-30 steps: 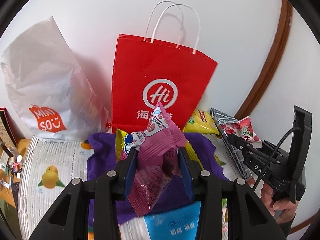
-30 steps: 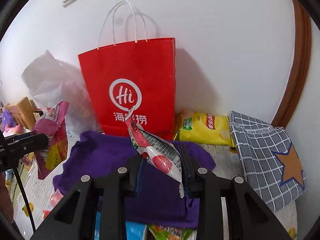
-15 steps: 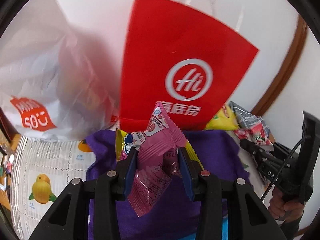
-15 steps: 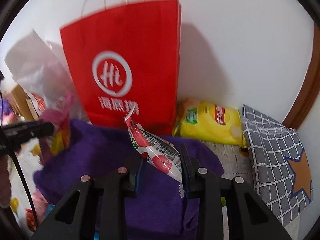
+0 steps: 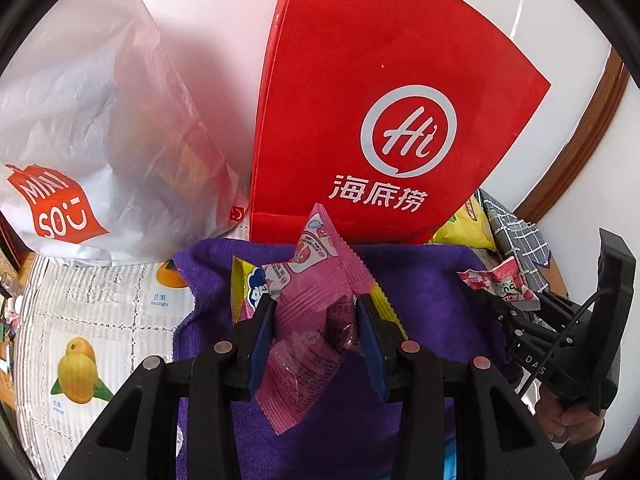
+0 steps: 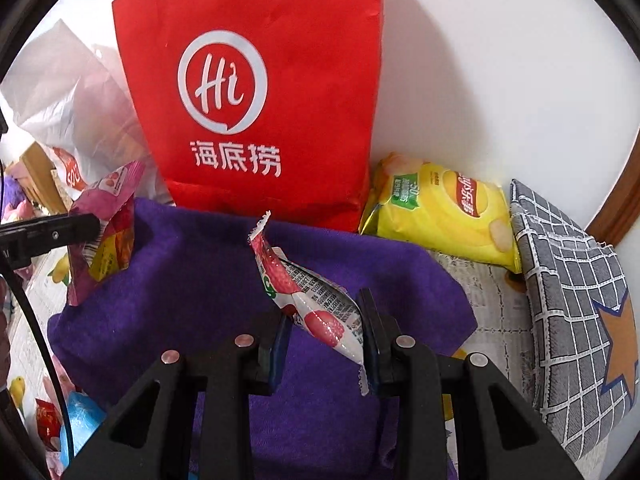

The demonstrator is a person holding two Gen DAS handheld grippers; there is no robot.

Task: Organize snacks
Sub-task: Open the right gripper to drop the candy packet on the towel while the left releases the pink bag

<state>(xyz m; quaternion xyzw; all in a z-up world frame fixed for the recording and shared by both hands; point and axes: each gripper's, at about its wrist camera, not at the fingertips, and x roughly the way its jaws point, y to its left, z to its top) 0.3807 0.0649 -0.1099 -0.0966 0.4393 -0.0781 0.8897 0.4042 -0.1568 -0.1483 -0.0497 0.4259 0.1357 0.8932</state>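
Left gripper (image 5: 316, 322) clamped on a pink snack packet (image 5: 310, 320), with a yellow packet (image 5: 250, 288) pinched in behind it; both held above the purple cloth (image 5: 424, 292). Right gripper (image 6: 324, 334) closed on a white-and-red sachet (image 6: 316, 306) printed with red berries, its crimped end pointing up toward the red paper bag (image 6: 260, 92). Sachet also hanging over the purple cloth, clear of it. Red paper bag standing upright against the wall at the cloth's far edge, white "Hi" logo facing forward. White Miniso plastic bag (image 5: 80, 128) slumped just left of it. Yellow crisp bag (image 6: 444, 212) lying right of the red bag, beside a grey checked pouch (image 6: 572, 300) with an orange star. Fruit-print cover (image 5: 92, 320) on the desk under everything. More small packets (image 6: 48, 420) at the near left edge, partly hidden.
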